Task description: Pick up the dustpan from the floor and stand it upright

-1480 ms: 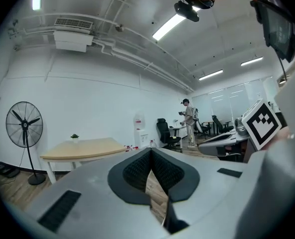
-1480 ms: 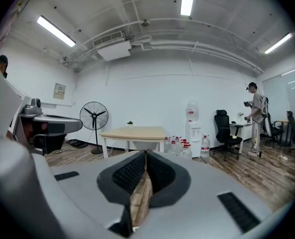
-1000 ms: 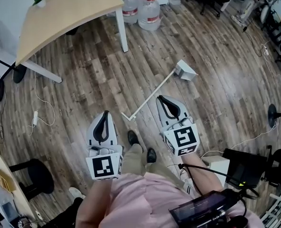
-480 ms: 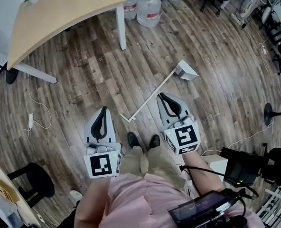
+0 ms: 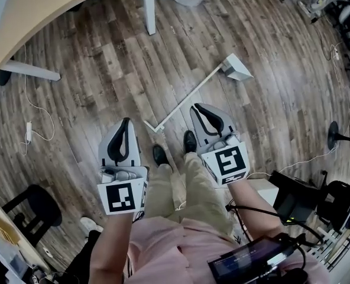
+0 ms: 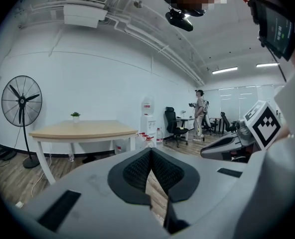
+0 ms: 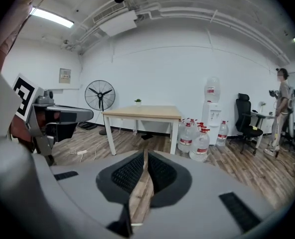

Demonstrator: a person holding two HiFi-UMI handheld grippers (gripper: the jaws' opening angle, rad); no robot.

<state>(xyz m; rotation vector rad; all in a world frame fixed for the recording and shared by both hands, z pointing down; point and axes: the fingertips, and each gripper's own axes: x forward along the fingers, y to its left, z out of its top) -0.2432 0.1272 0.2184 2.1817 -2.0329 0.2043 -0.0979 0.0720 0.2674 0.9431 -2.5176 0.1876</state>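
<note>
Left gripper (image 5: 125,128) and right gripper (image 5: 197,110) both have their jaws pinched together on nothing, held over the wood floor (image 5: 92,81) either side of the person's shoes (image 5: 174,149), while the white dustpan (image 5: 234,68) lies flat just ahead, its long handle (image 5: 190,98) ending between the two.

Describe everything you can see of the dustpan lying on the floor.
The dustpan is white and plastic-looking: a small wedge-shaped pan on a long thin handle with a short angled end. It lies flat on the wood floor, not upright, pan away from the person, handle end near their shoes. Left tool and right tool do not touch it.
</note>
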